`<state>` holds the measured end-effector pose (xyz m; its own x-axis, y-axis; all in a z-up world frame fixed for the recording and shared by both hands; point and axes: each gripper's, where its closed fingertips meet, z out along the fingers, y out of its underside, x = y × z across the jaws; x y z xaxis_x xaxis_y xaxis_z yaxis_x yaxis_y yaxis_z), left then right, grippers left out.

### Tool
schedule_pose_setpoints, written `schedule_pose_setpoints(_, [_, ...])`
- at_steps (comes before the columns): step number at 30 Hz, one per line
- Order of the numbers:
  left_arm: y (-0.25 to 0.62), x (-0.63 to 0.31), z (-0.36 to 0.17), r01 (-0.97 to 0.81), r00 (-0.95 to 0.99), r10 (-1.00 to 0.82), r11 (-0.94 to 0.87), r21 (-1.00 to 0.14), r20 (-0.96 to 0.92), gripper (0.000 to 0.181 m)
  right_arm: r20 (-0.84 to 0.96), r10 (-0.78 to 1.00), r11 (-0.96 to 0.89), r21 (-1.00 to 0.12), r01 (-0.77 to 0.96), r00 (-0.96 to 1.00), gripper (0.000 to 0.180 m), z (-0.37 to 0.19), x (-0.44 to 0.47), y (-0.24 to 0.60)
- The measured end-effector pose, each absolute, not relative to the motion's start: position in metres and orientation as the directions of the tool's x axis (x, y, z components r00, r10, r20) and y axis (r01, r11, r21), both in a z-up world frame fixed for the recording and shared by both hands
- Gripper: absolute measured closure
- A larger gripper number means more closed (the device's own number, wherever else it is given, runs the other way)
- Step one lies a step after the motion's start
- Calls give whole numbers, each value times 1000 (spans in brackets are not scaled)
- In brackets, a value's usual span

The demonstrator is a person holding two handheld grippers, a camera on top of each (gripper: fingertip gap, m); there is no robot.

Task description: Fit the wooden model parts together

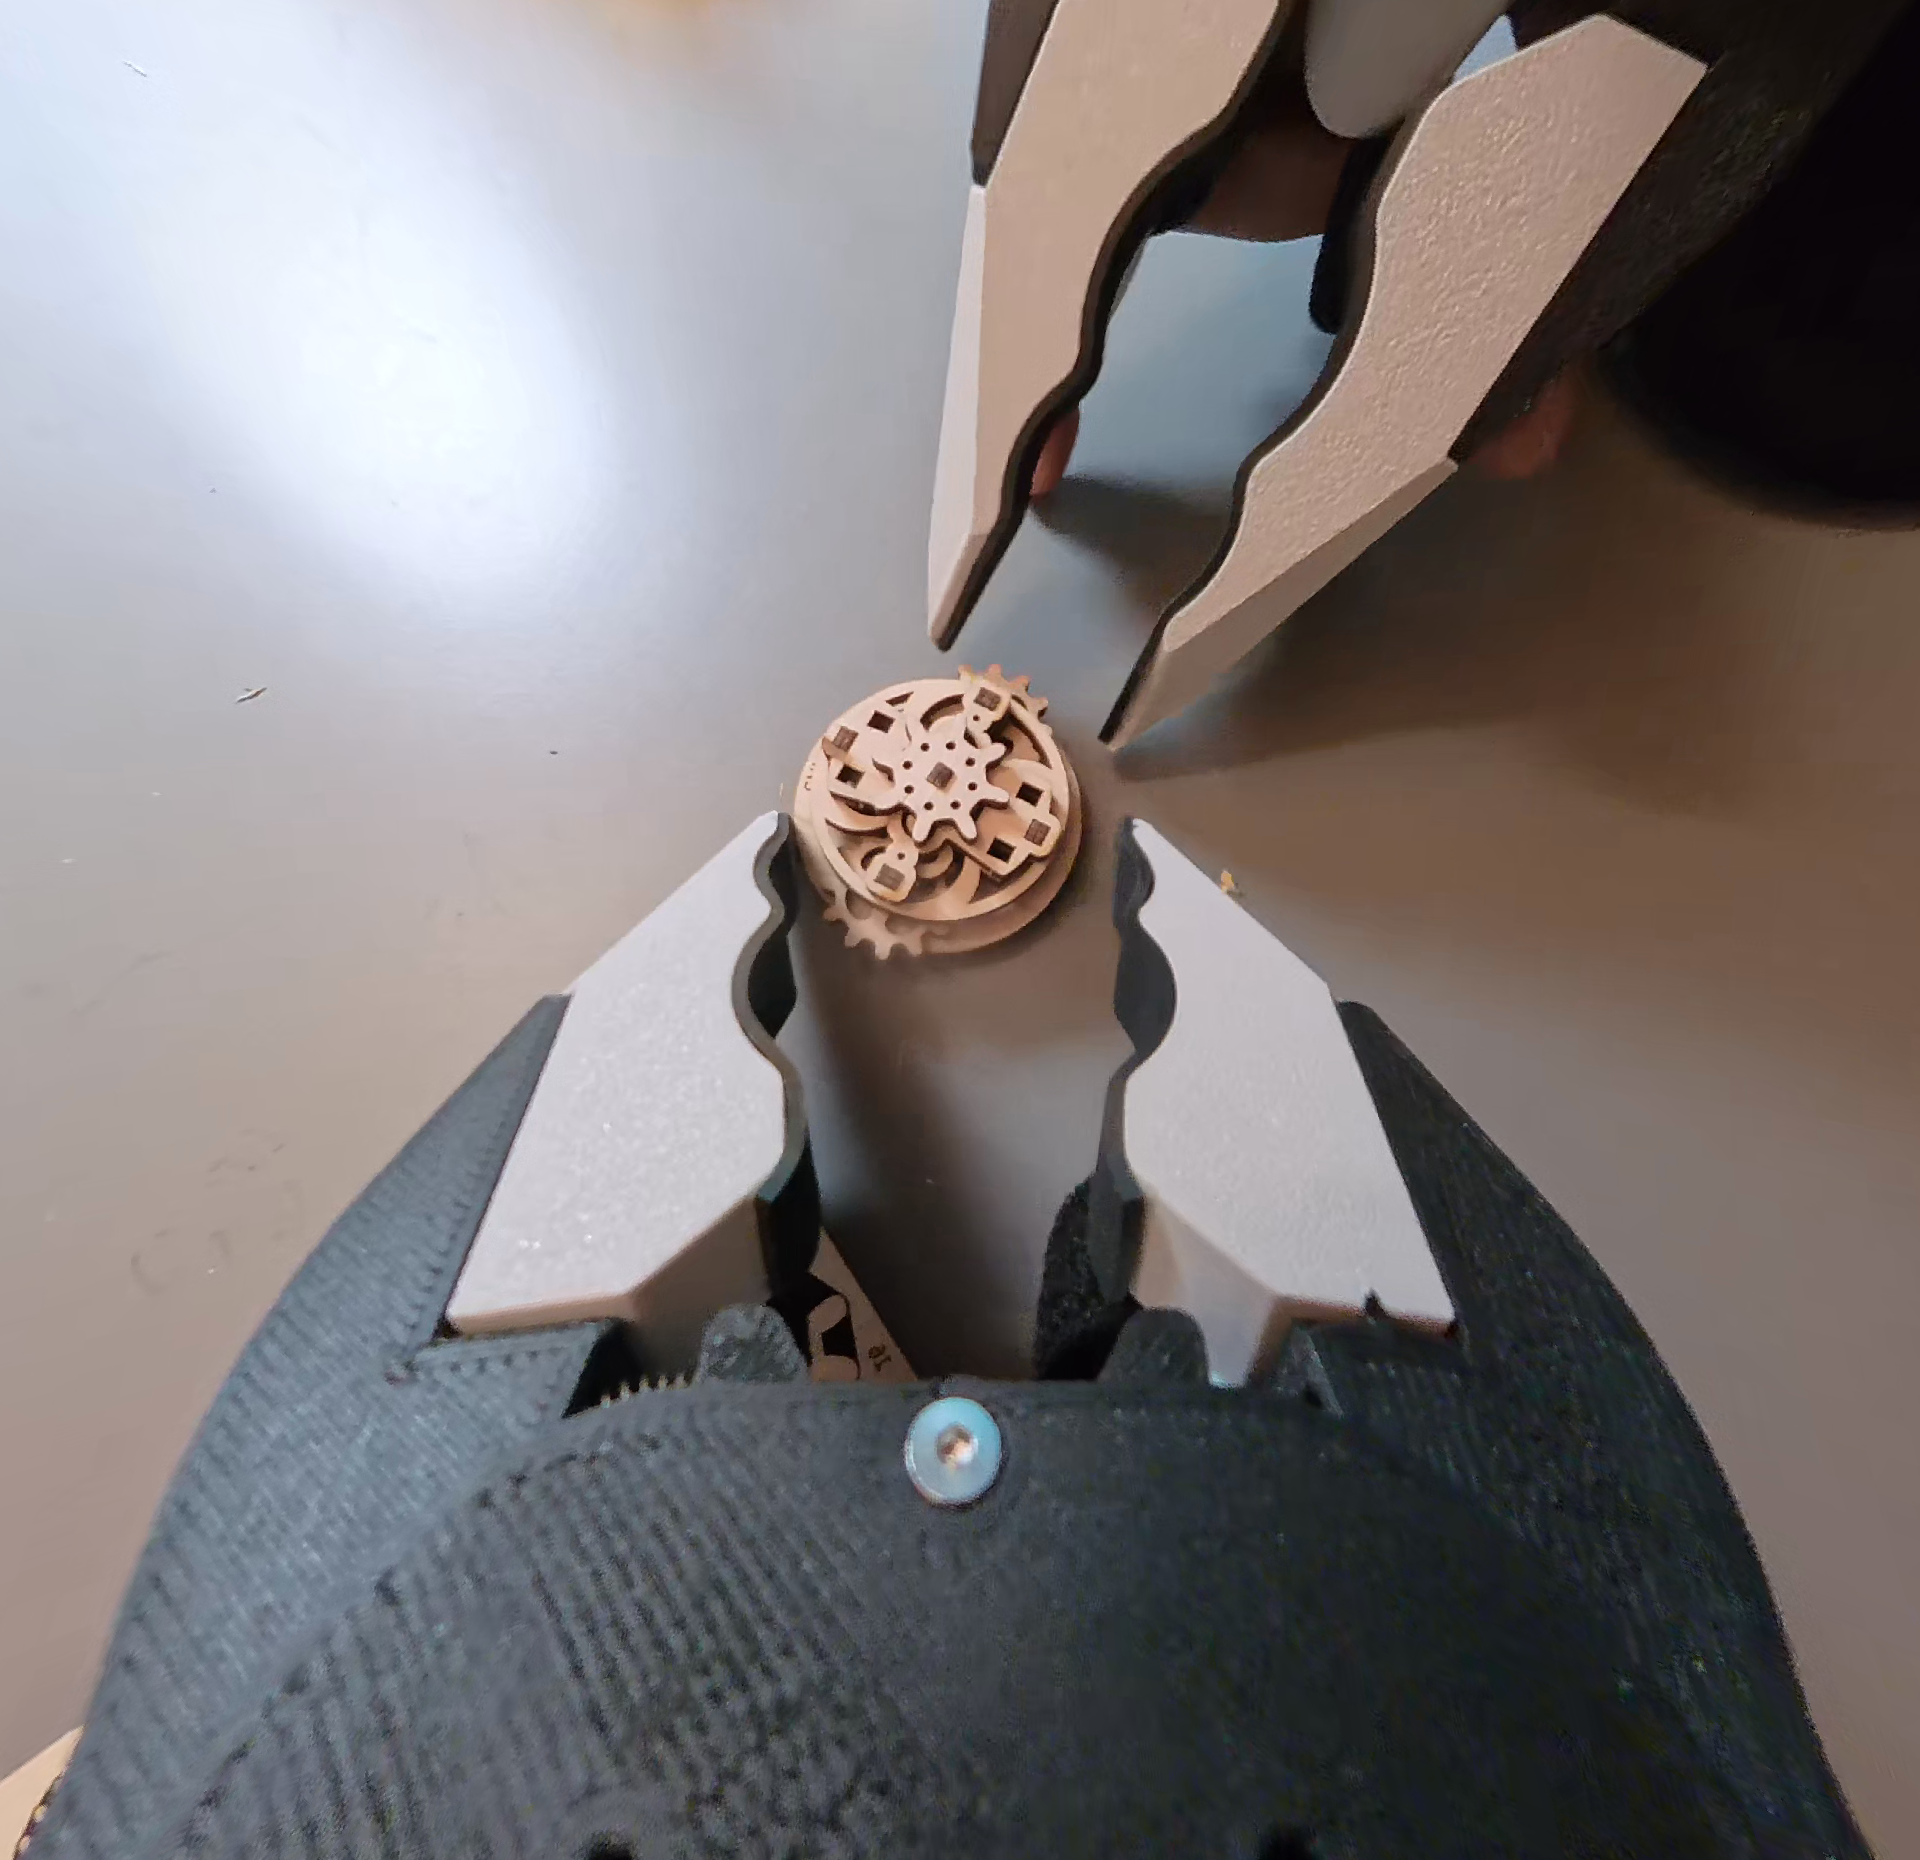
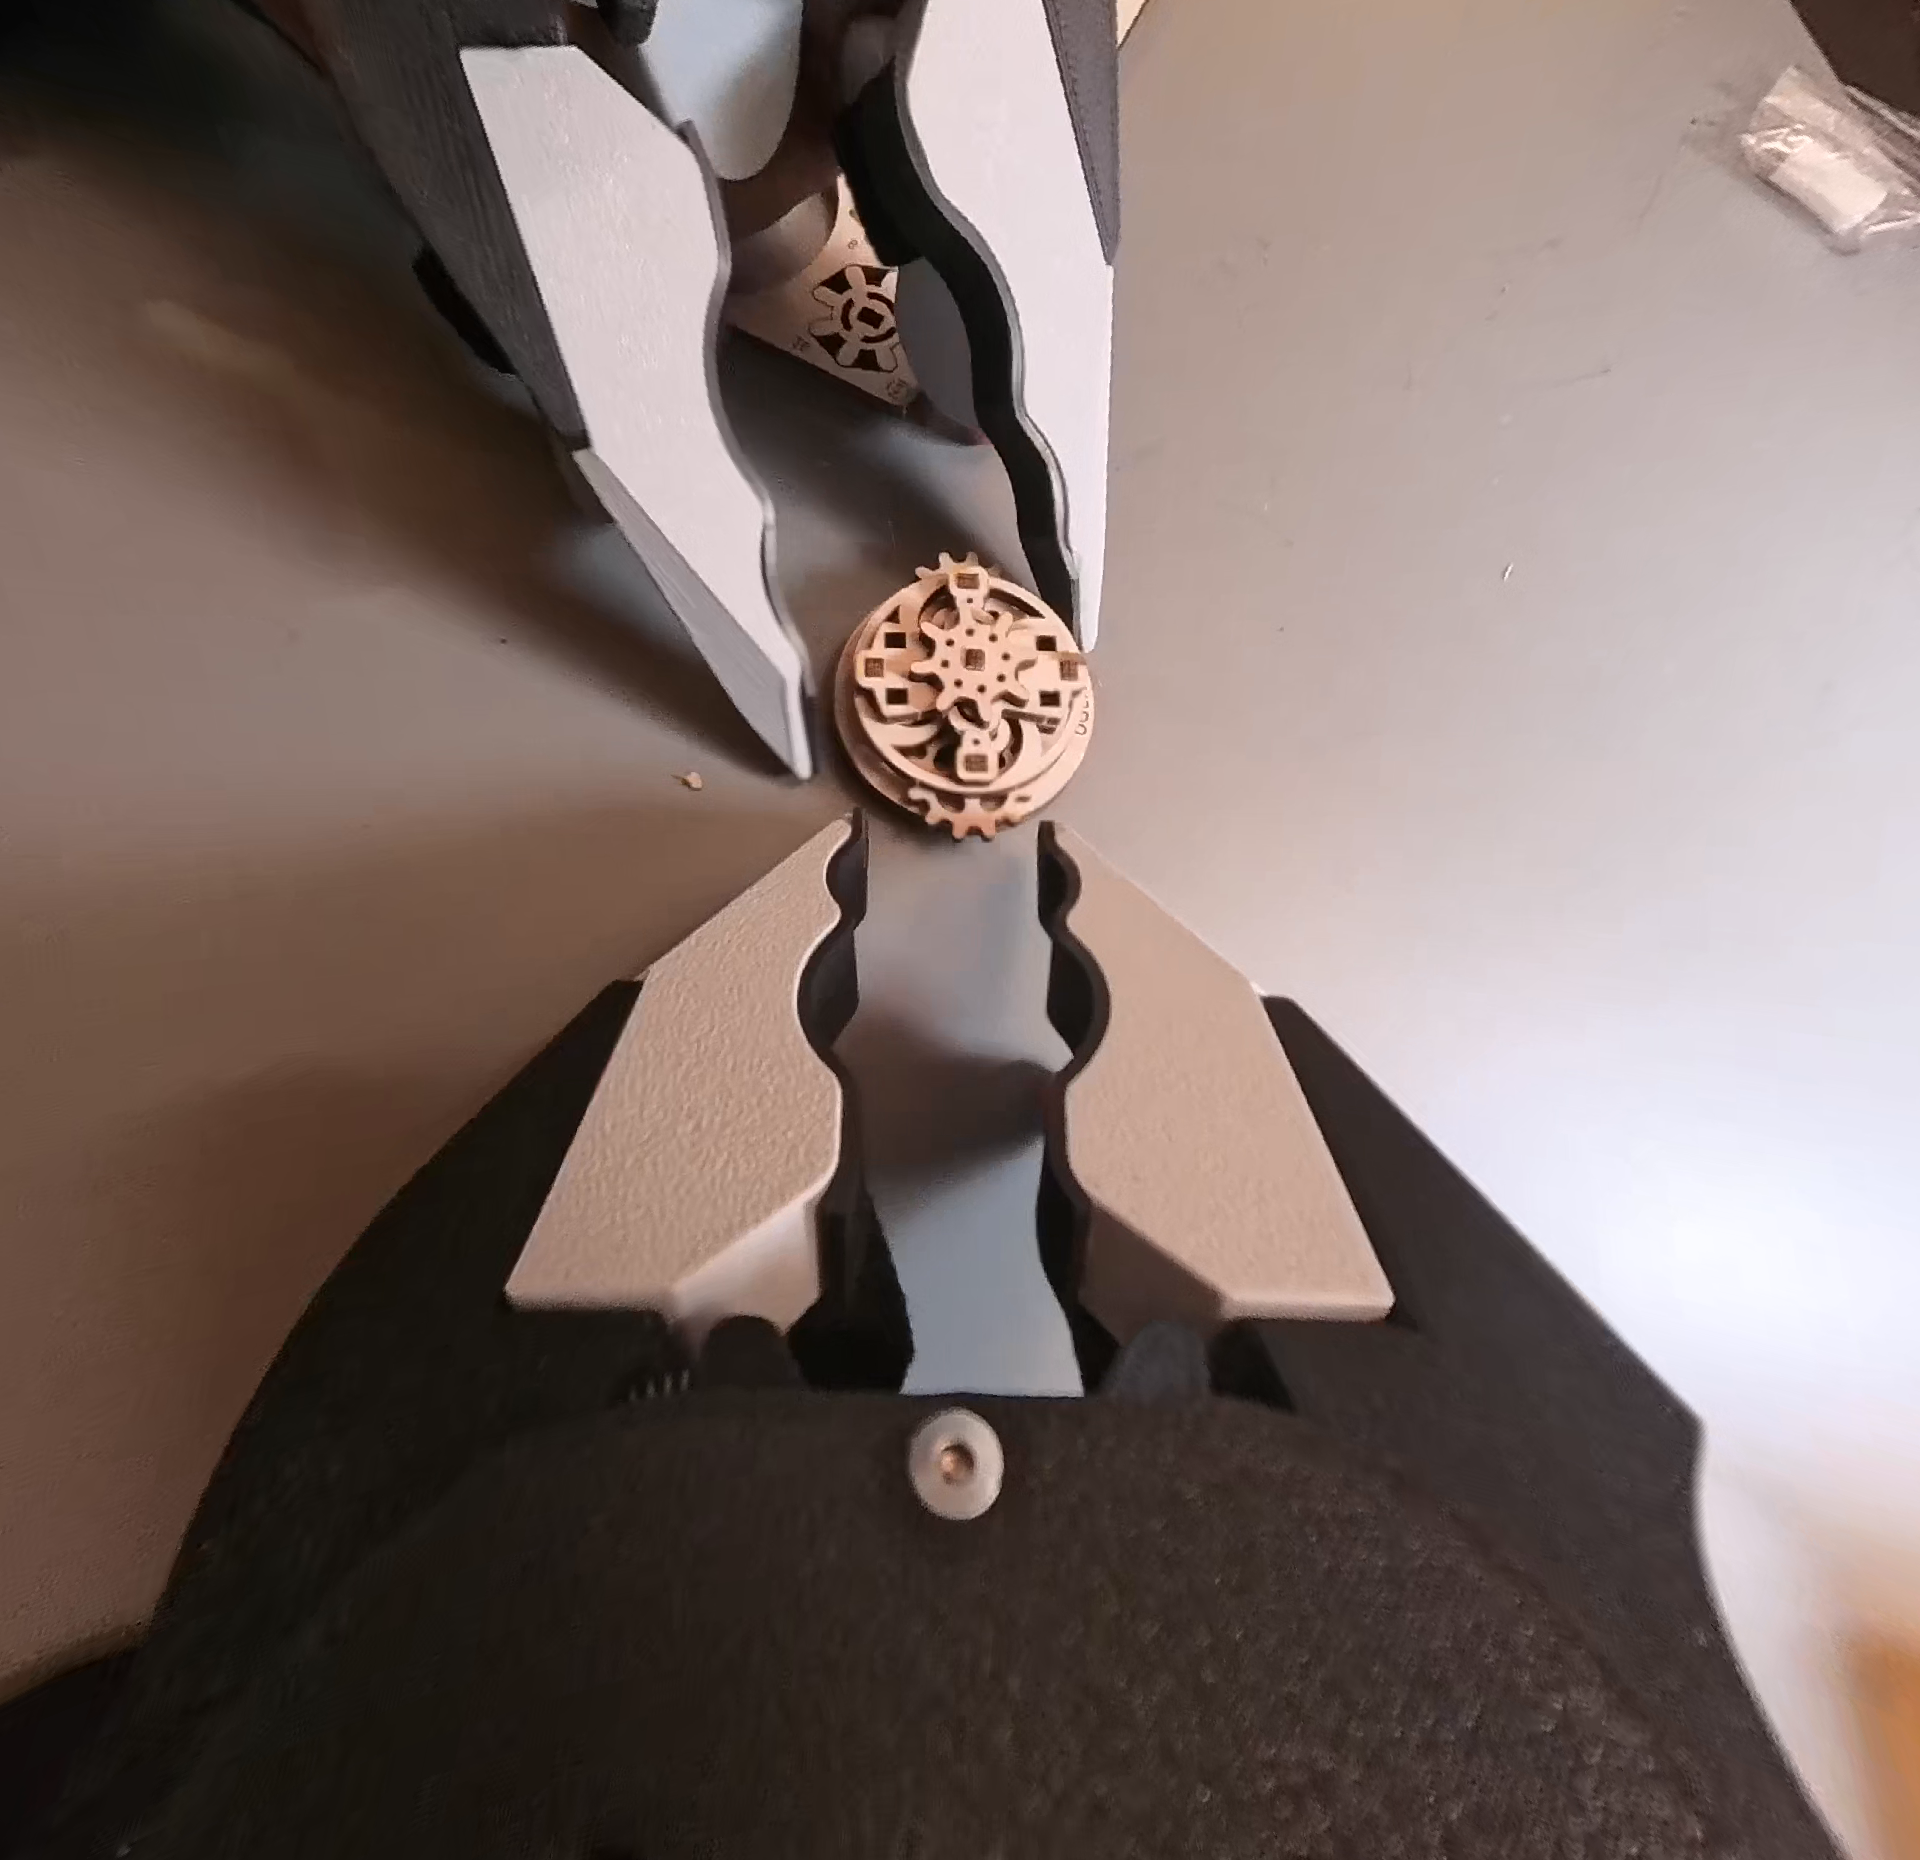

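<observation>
Between both spread tools, wooden gear model

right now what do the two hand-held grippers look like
Both match. The left hand-held gripper and right hand-held gripper each have two pale grey fingers tapering to tips, with black wavy-edged inner pads. The fingers sit in a black ribbed printed body with a silver screw at centre.

Soft glare on table, edges blurred, warped.
</observation>
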<state>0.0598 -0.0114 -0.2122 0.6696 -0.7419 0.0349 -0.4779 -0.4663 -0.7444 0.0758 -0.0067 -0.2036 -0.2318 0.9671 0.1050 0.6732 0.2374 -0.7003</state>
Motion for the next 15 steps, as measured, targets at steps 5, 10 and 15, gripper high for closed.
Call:
schedule_pose_setpoints(5, [-15,61,-213,-497,653,-757,-456,-738,28,115,122,967,237,-746,623,-222,154,-193,68,-5])
schedule_pose_setpoints(10, [-12,59,-212,-491,655,-755,-454,-744,29,121,81,973,198,-771,605,-216,161,-188,56,-9])
schedule_pose_setpoints(15, [-13,58,-212,-496,645,-764,-445,-745,27,127,46,969,187,-778,600,-242,165,-191,52,-12])
